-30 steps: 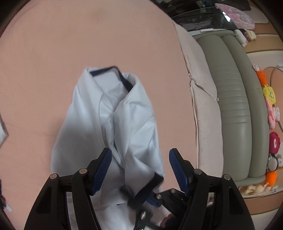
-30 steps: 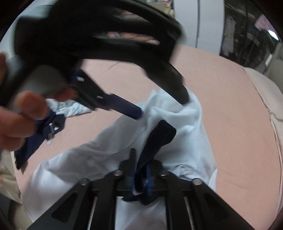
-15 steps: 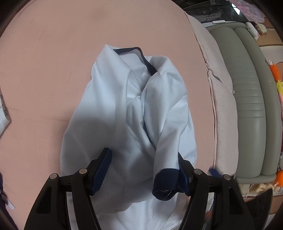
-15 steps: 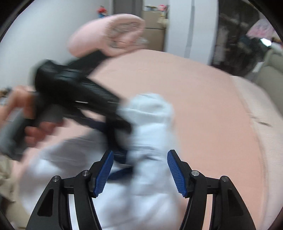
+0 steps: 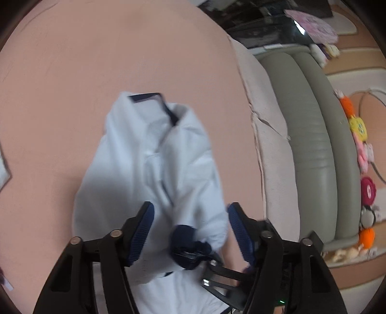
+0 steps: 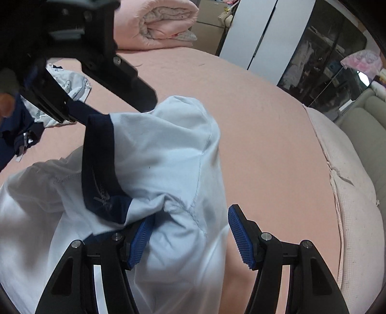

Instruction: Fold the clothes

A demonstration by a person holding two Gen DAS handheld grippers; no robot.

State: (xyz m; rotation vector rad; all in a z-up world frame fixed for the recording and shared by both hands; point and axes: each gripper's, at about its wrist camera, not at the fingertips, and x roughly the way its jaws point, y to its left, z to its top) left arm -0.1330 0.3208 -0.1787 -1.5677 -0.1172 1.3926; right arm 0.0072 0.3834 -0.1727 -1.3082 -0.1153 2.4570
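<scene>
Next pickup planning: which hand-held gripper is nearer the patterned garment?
Left. Left hand-held gripper hovers near the patterned garment; right hand-held gripper sits back over the shirt.

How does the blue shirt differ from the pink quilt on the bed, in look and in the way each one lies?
The shirt is light blue with navy trim; the quilt is pink with a paler inner side. The shirt lies loose and creased, near the camera; the quilt is rolled into a thick bundle at the far end. Both rest on the pink bed.
</scene>
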